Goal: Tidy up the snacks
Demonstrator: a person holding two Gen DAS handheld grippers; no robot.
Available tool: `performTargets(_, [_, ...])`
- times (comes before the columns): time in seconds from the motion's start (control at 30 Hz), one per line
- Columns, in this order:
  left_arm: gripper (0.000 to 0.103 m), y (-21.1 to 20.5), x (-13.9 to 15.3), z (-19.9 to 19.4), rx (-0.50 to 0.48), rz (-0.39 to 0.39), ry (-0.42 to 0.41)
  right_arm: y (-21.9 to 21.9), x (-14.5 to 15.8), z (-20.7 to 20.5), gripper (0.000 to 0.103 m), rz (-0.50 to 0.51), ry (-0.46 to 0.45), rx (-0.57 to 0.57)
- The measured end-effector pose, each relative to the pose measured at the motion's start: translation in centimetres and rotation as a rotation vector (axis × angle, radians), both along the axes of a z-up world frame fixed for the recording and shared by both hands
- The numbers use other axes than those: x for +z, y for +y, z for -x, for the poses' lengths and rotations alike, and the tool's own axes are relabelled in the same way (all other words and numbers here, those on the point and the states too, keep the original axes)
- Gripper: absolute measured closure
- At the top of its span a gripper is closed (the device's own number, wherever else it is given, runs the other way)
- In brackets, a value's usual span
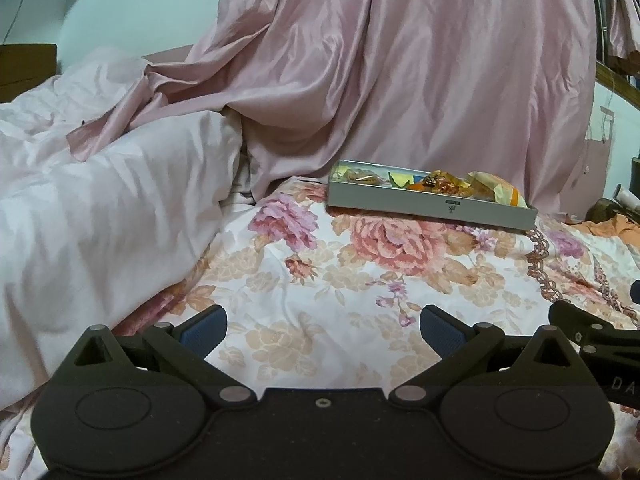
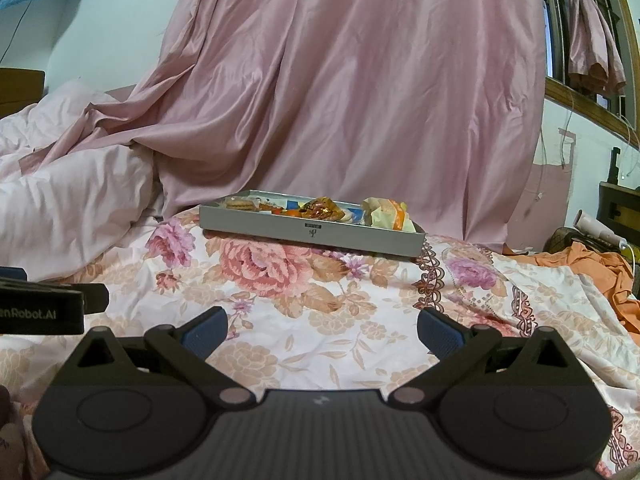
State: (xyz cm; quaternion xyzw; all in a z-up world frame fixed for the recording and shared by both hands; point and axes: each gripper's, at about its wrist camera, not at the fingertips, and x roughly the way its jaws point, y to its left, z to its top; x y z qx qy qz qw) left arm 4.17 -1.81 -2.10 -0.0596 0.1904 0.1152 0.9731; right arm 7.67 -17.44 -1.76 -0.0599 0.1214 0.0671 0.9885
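Down at the bottom of both wrist views, two grippers side by side over a floral bedsheet (image 1: 320, 280). Left gripper (image 1: 323, 330): jaws spread wide, blue pads (image 1: 204, 330) well apart, nothing between them but sheet. Right gripper (image 2: 322, 330): same deal, jaws wide apart, blue pads (image 2: 438, 332) gripping nothing. Each one peeking into the other's view too, a black edge at the right of the left view, a black body with white lettering at the left of the right view.

Further out, straight ahead on the sheet: a shallow grey tray (image 2: 280, 224) with a small logo on its near wall, well apart from both grippers. Inside it, all the snacks. Round biscuits (image 2: 240, 203) at the left end, an amber crinkly wrapped snack (image 2: 320, 208) around the middle, a pale yellow and orange packet (image 2: 386, 212) at the right end, some blue and green bits between, too small to make out. Same tray in the left view, shifted to the right.

Left of the tray, a rumpled pale pink duvet (image 1: 100, 200). Behind it, a big pink satin curtain (image 2: 340, 80) draped down onto the bed. Far right, an orange cloth (image 2: 592, 268) bunched up, plus a wooden window frame (image 2: 580, 100) above it.
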Motion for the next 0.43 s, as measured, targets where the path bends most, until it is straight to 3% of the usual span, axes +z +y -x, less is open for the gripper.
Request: performTargets(0.43, [0.001, 0.18, -0.16, -0.12, -0.008, 0.016, -0.001, 0.07, -0.10, 0.01, 0.000, 0.003, 0.003, 0.002])
